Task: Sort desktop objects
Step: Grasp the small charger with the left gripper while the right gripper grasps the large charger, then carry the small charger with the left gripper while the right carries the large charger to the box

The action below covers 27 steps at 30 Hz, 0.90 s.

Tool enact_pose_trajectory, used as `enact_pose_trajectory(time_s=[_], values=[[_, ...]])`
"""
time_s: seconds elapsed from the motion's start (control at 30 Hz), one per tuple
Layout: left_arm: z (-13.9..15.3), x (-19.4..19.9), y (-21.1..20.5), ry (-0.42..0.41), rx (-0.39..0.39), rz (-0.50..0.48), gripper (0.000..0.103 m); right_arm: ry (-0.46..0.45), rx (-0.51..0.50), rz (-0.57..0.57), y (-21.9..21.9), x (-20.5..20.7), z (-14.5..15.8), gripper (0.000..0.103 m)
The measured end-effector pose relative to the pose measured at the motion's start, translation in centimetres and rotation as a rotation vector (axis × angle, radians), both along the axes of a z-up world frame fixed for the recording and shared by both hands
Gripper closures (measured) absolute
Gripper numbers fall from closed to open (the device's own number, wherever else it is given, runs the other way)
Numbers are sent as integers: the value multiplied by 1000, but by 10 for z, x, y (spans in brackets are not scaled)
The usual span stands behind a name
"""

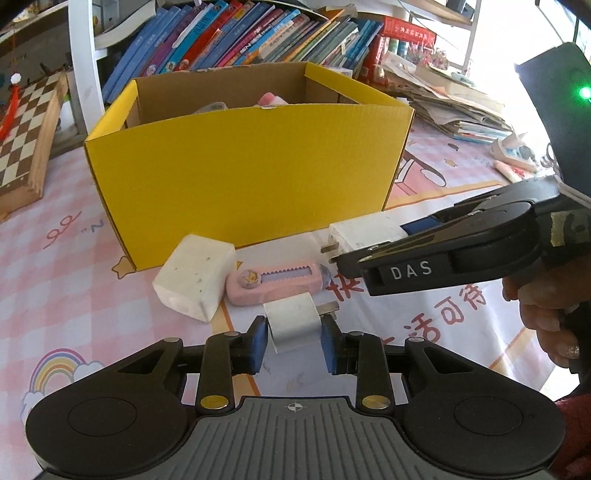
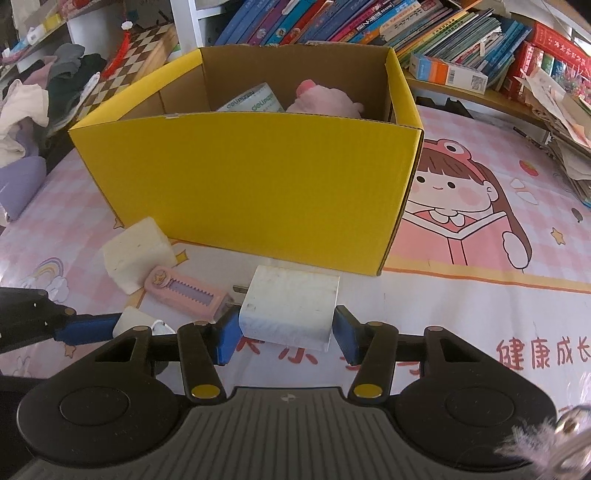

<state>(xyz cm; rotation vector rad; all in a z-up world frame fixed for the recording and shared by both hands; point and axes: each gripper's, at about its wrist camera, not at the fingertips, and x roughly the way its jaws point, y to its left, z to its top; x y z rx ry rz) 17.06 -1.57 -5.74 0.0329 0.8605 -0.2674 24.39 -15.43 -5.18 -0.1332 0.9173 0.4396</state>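
Note:
A yellow cardboard box (image 1: 243, 166) stands on the pink patterned mat; it also shows in the right wrist view (image 2: 251, 184) with a pink soft toy (image 2: 325, 101) and a white roll (image 2: 255, 101) inside. My left gripper (image 1: 293, 341) is shut on a small white plug adapter (image 1: 293, 319). My right gripper (image 2: 286, 334) is shut on a larger white charger (image 2: 291, 308), seen from the side in the left wrist view (image 1: 365, 232). A white block (image 1: 195, 277) and a pink utility knife (image 1: 275, 282) lie in front of the box.
A chessboard (image 1: 26, 136) lies at the left. Books (image 1: 229, 33) line the shelf behind the box. A paper stack (image 1: 454, 103) sits at the right. Clothes (image 2: 33, 99) pile at the far left.

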Motion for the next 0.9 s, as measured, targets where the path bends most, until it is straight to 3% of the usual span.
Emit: enact_pose_trajectory(time_s=[0.9], values=[[26,-48,9,-60,-14,-27,74,-26,18,-38,-13,-66,20,52]])
